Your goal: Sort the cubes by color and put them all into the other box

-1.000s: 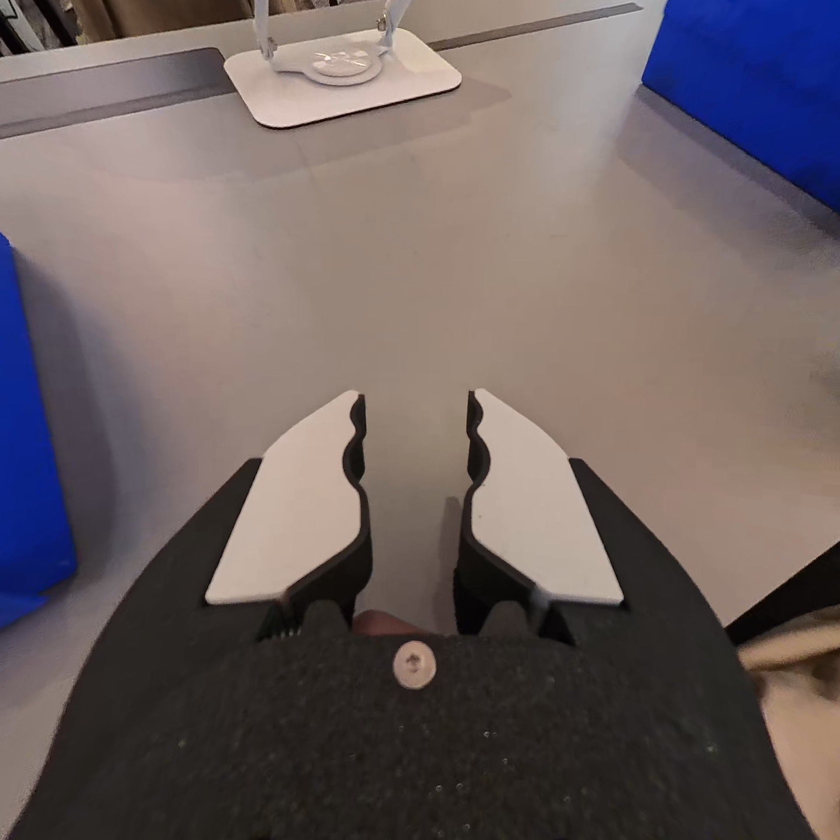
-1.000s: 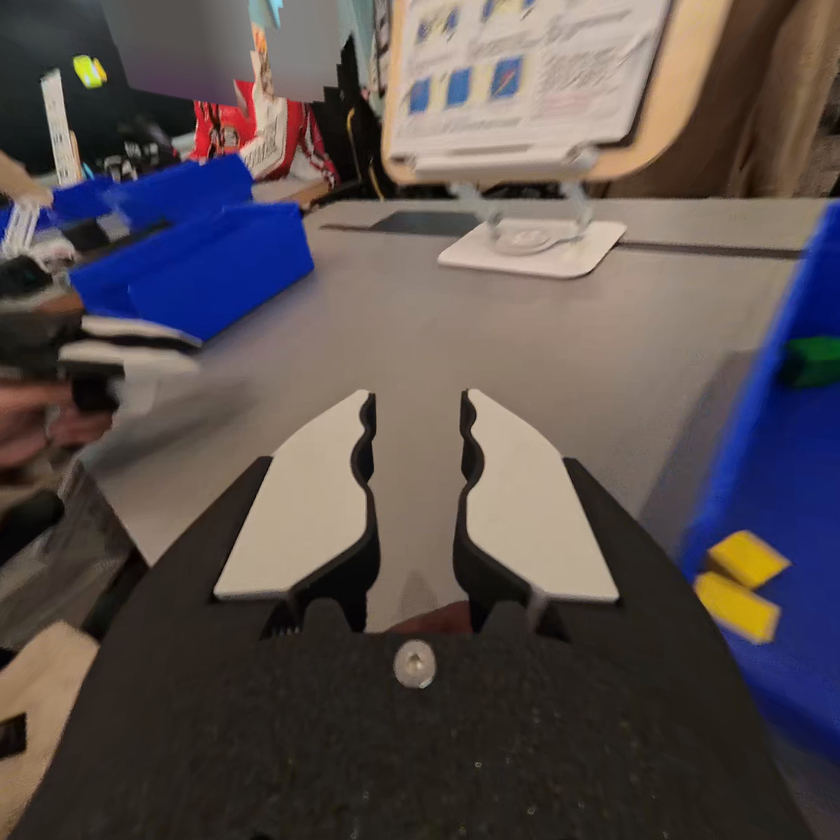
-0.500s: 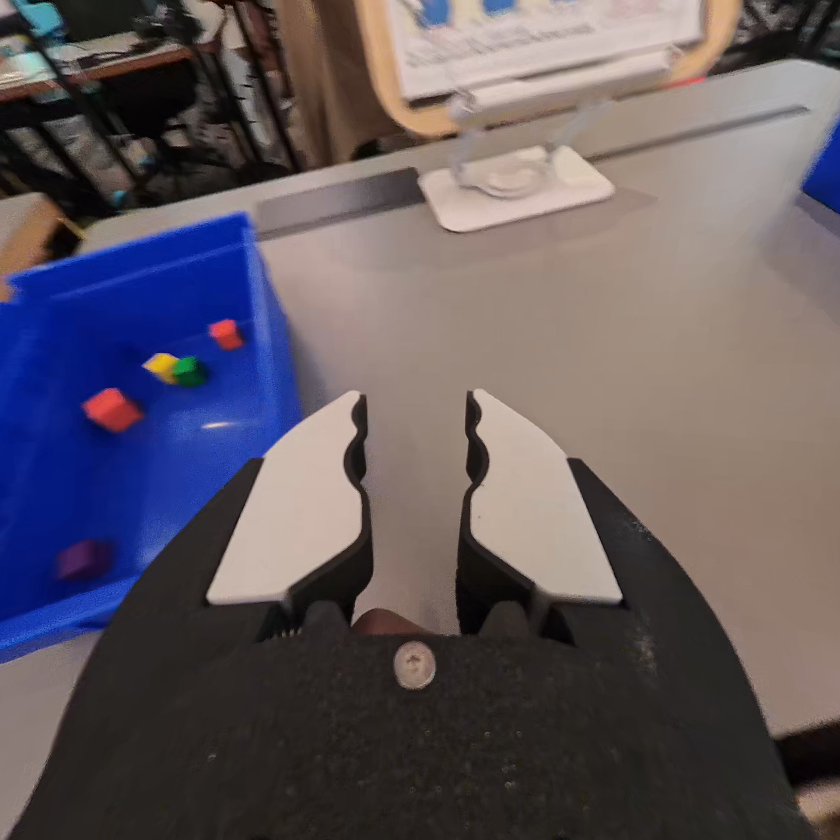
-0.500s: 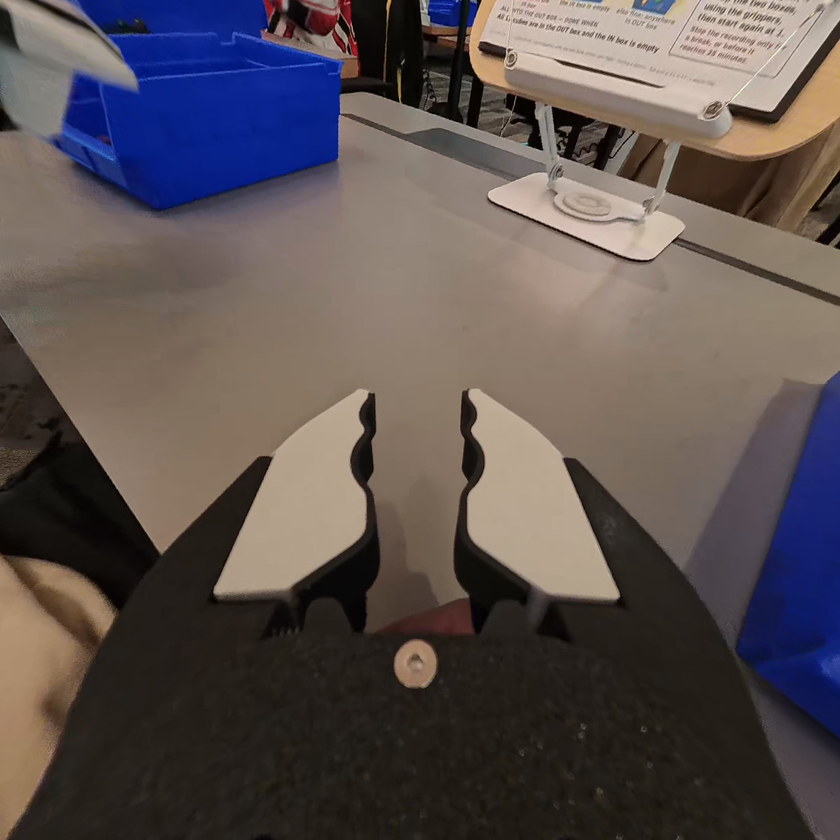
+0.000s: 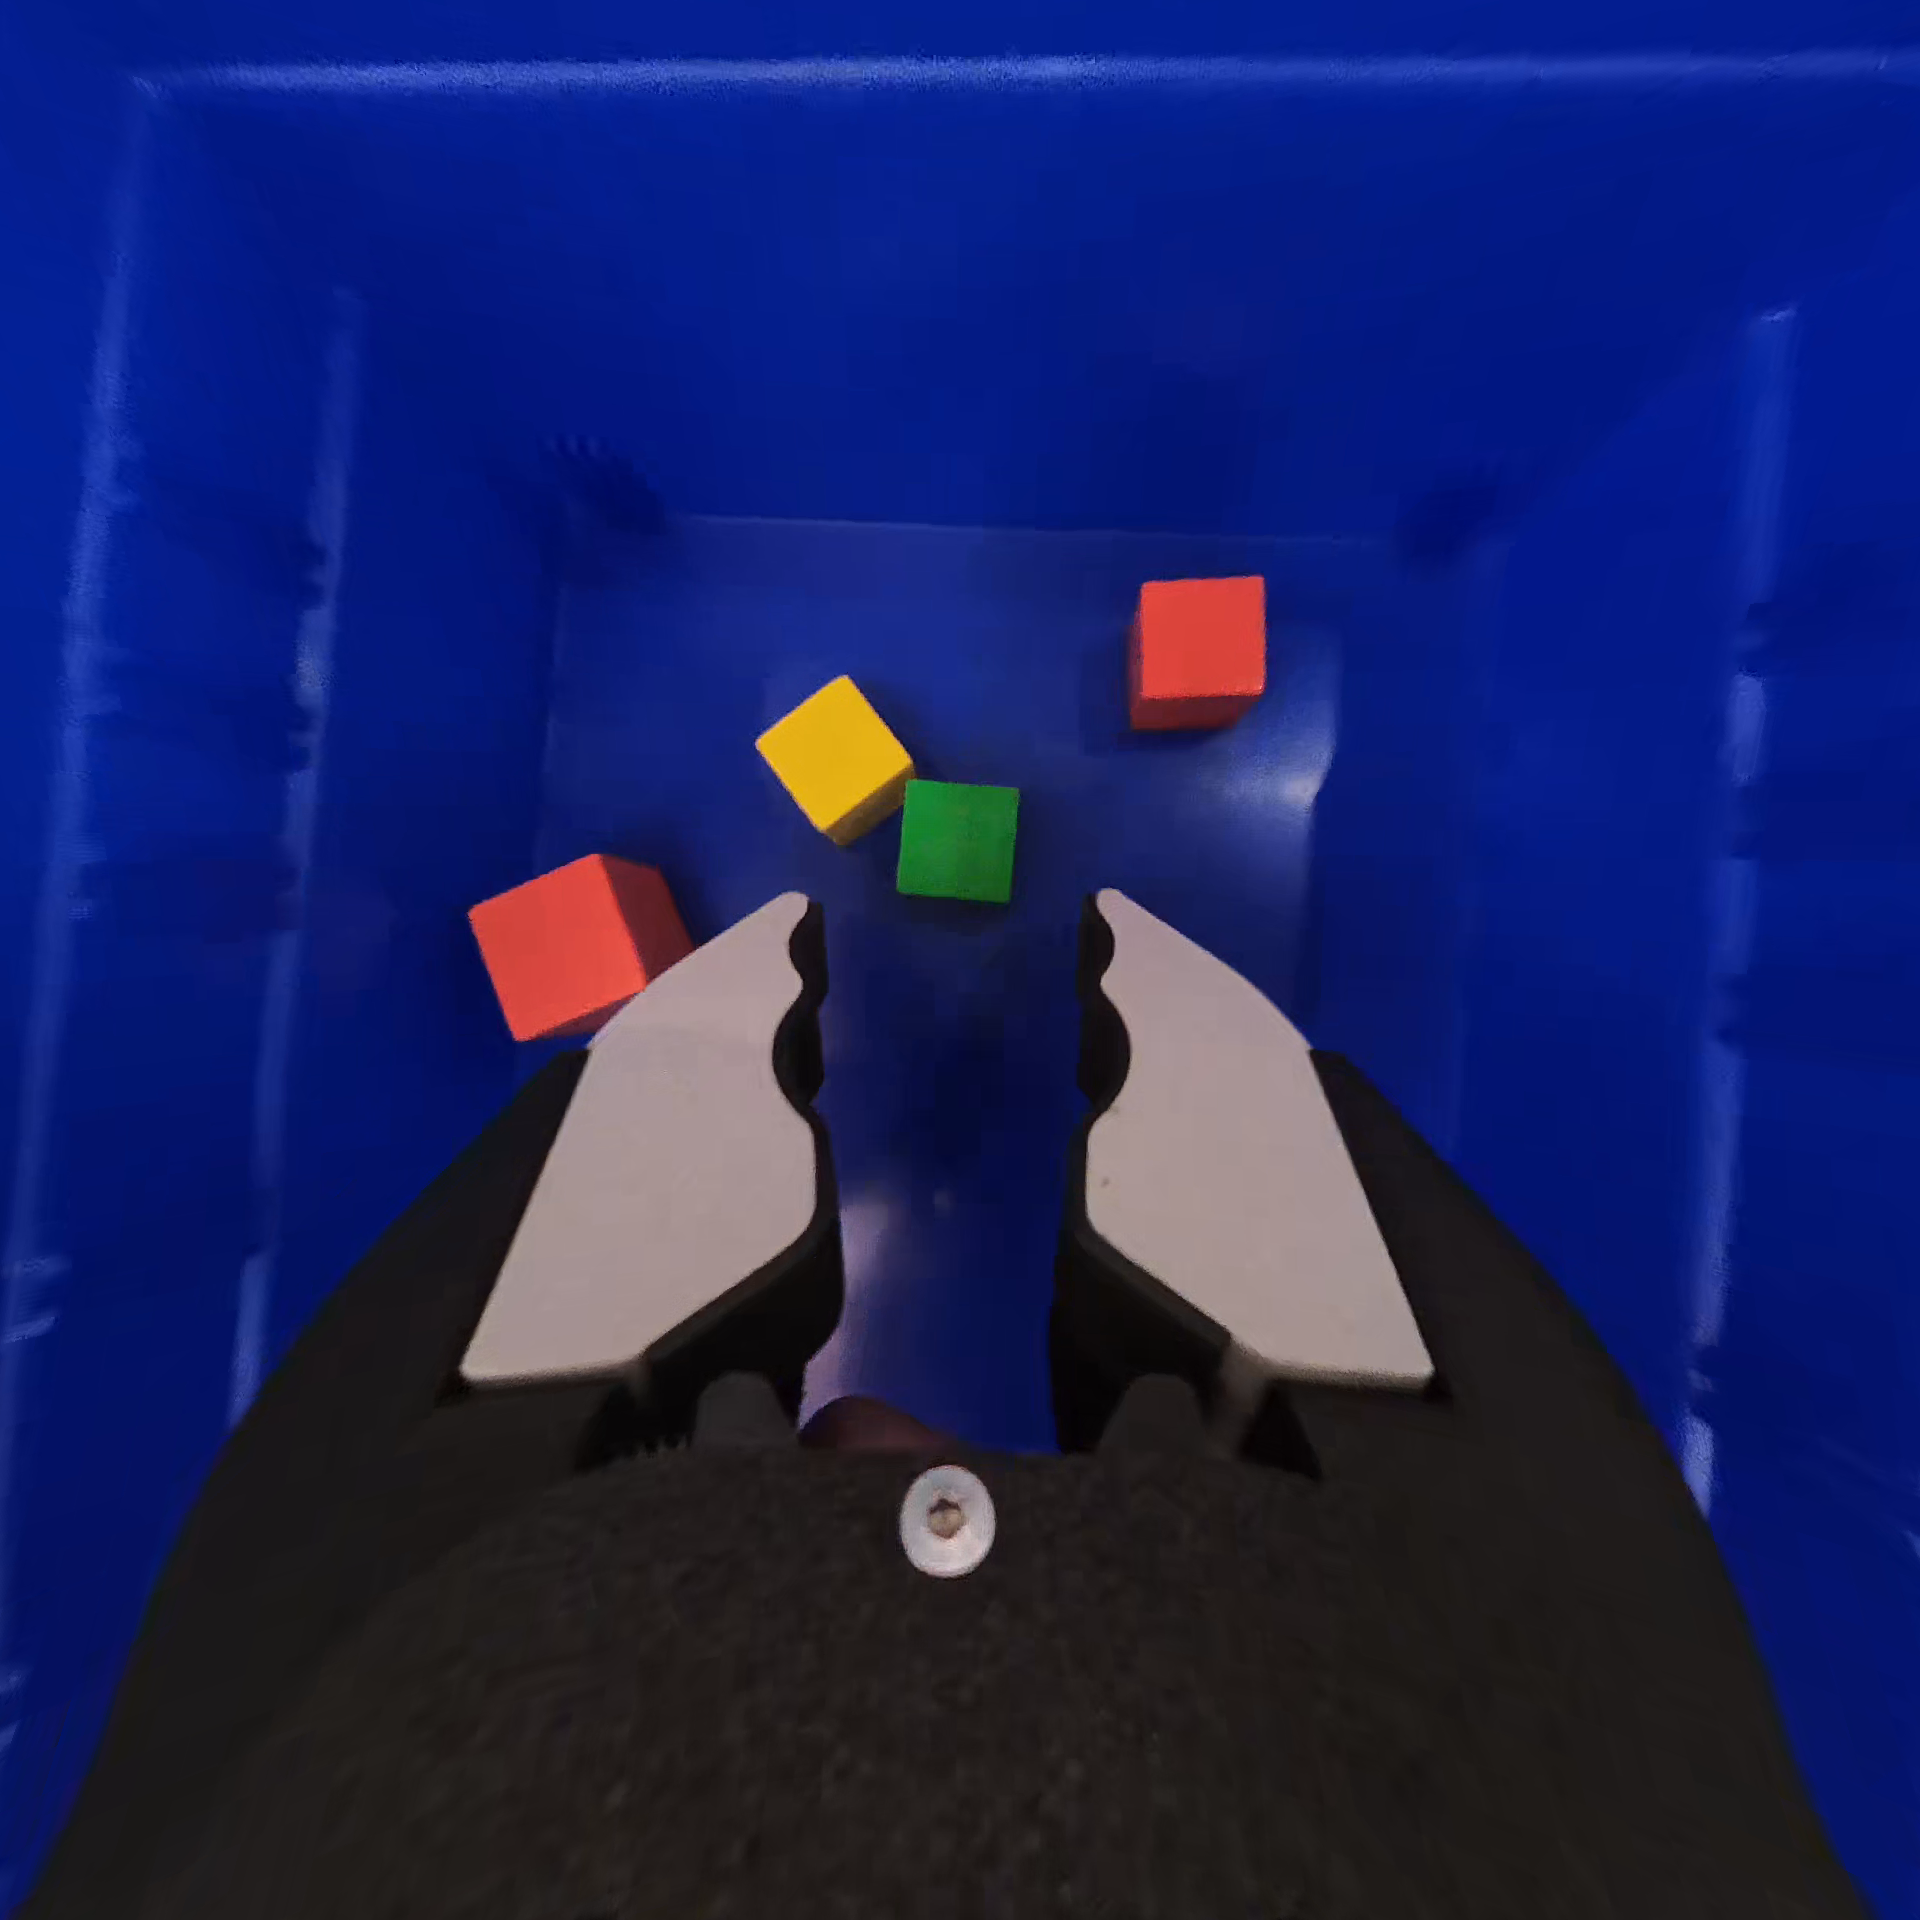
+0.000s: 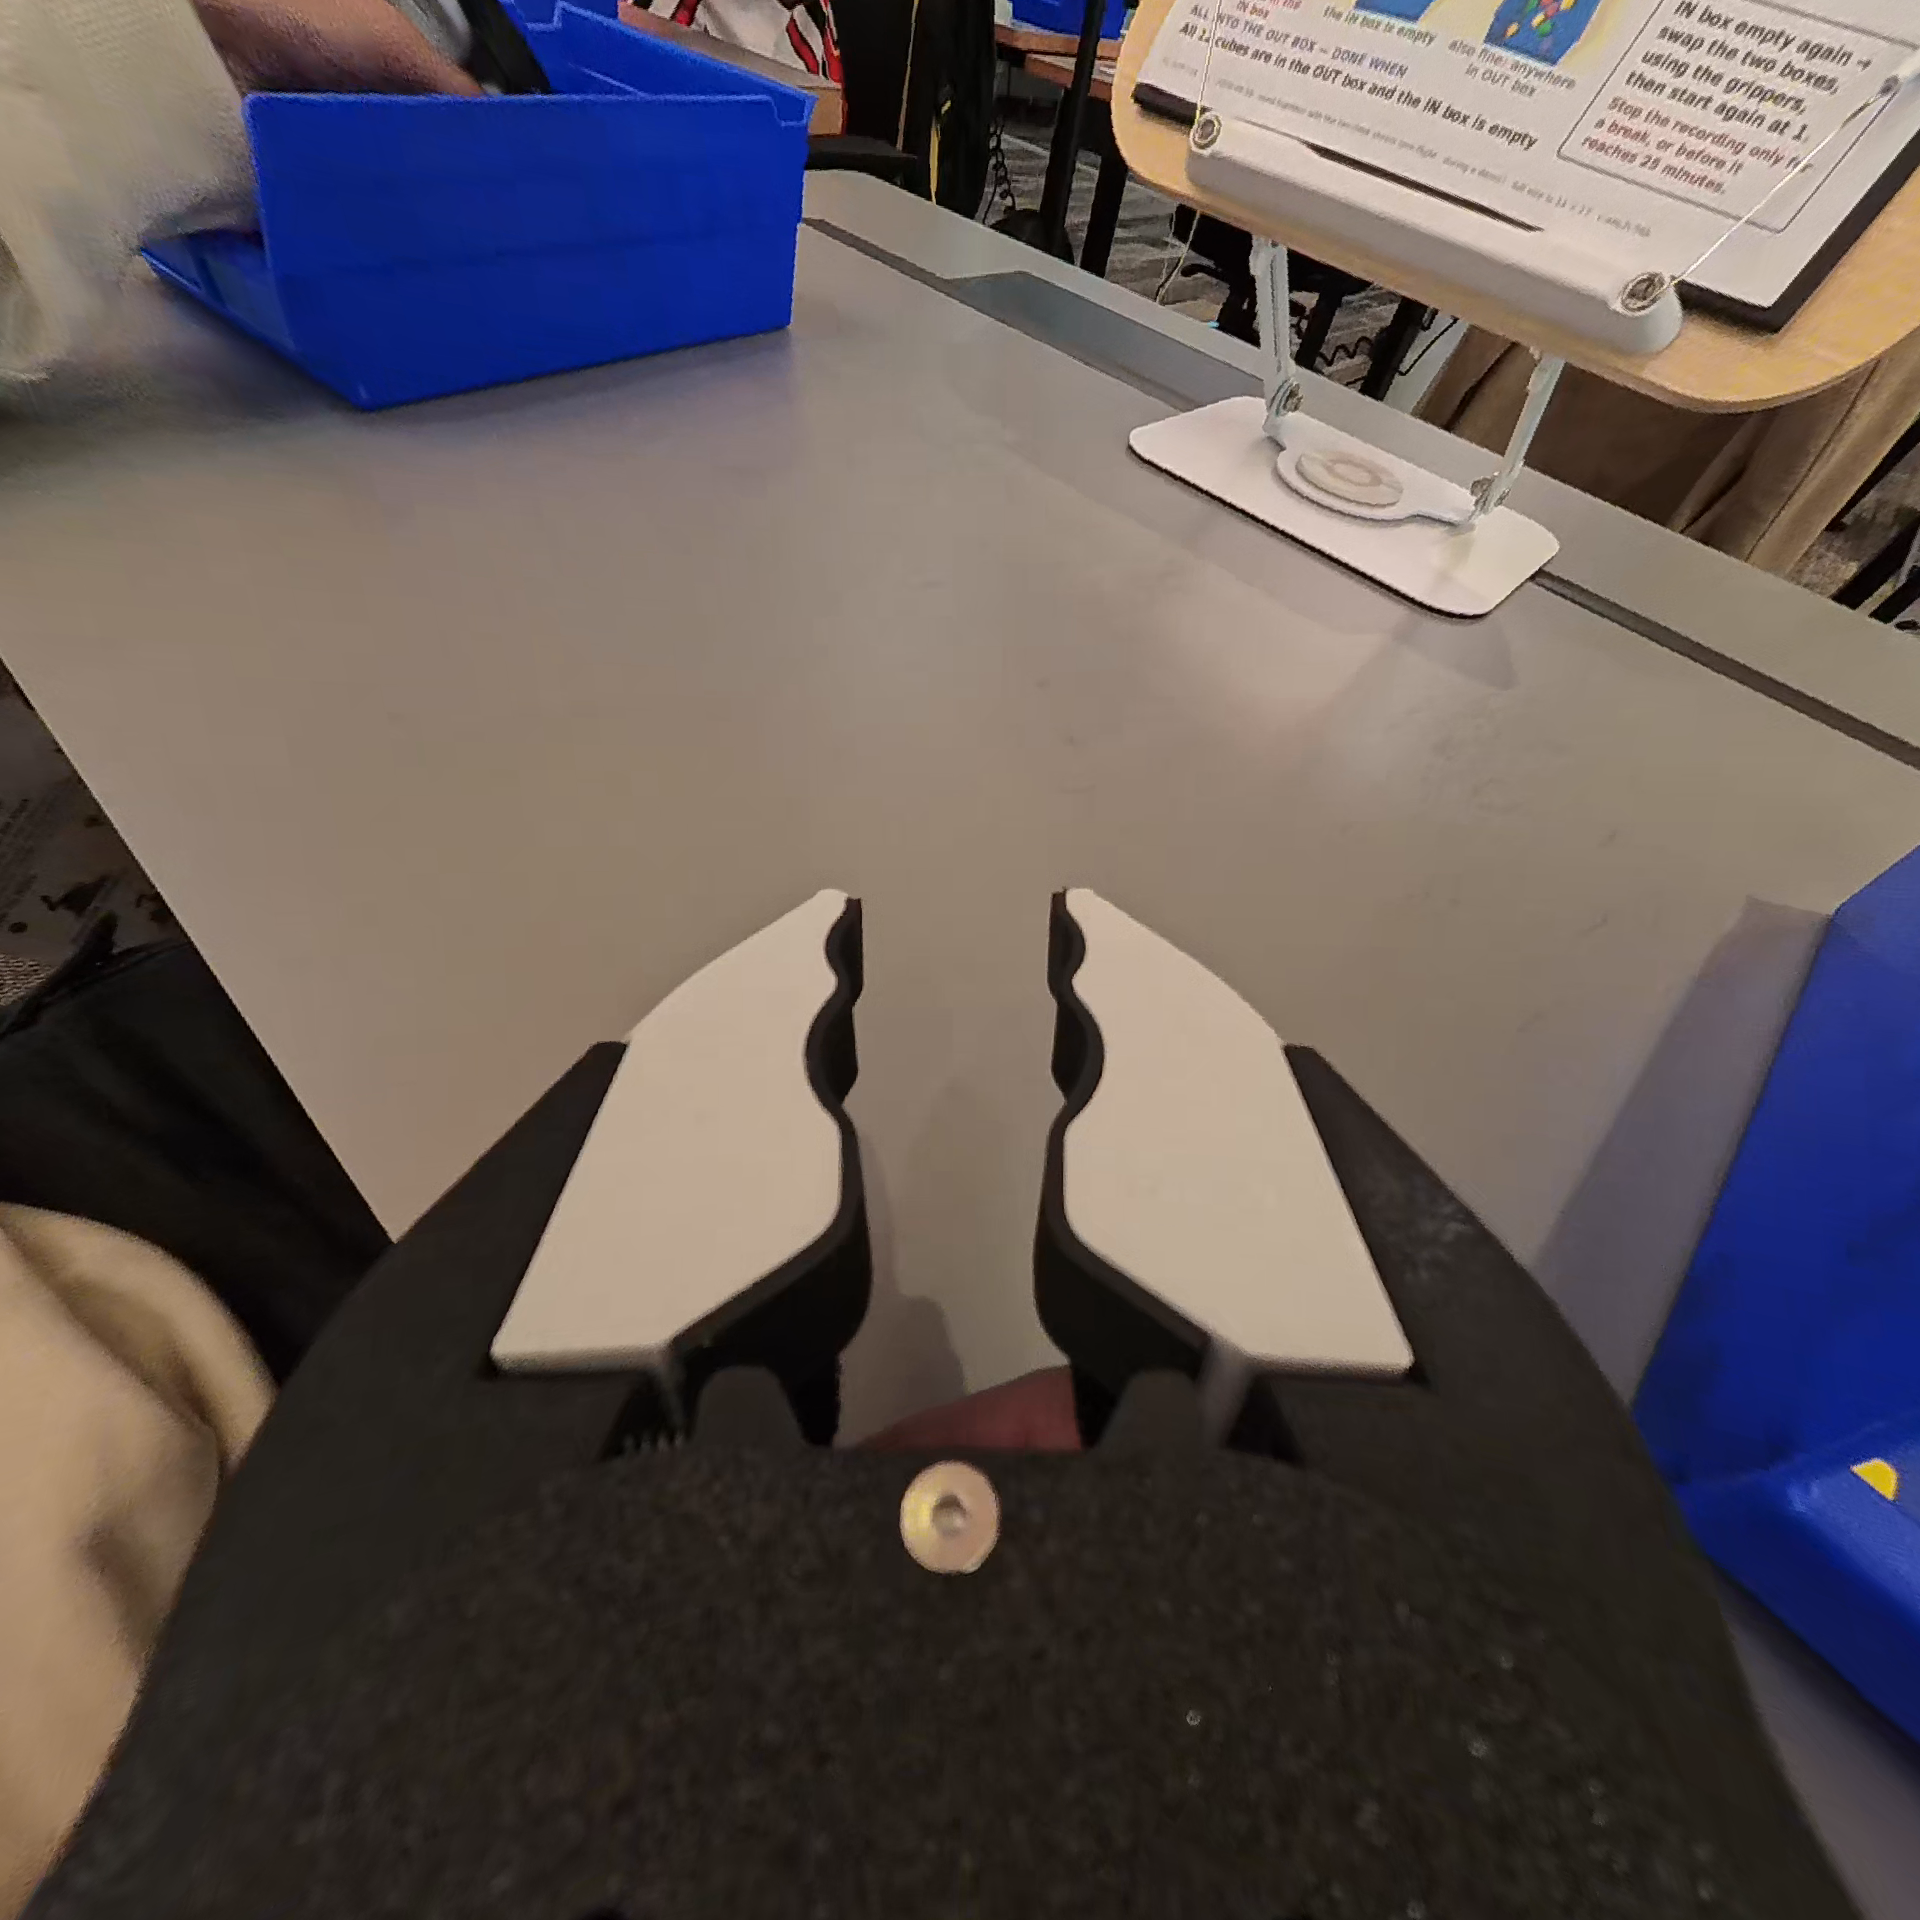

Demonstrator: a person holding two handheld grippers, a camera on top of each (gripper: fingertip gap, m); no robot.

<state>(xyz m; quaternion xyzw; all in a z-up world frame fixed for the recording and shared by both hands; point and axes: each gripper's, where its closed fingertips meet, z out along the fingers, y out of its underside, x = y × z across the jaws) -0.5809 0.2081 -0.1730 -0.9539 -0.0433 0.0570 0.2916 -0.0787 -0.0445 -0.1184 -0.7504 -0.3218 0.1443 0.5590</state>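
Cubes of painted wood lie on the floor of a deep blue plastic box [image 5: 312,520], seen from above.

Left gripper [image 5: 951,909], jaws apart and empty, hangs inside it: green cube [image 5: 957,840] just ahead, touching yellow cube [image 5: 833,757]; red cubes mid-left [image 5: 566,943] and upper right [image 5: 1198,649]. Right gripper [image 6: 956,906], also parted, hovers over a grey table [image 6: 727,644].

A big grey table [image 6: 831,644] fills most of the right wrist view, smooth and a bit shiny, with a dark strip [image 6: 1714,665] running along near its far edge. Close to that far edge stands a white stand [image 6: 1340,499] that holds up a light wooden board [image 6: 1558,343] with a printed sheet [image 6: 1558,94] on it. Behind the table are dark chair legs and a patterned floor [image 6: 1174,249].
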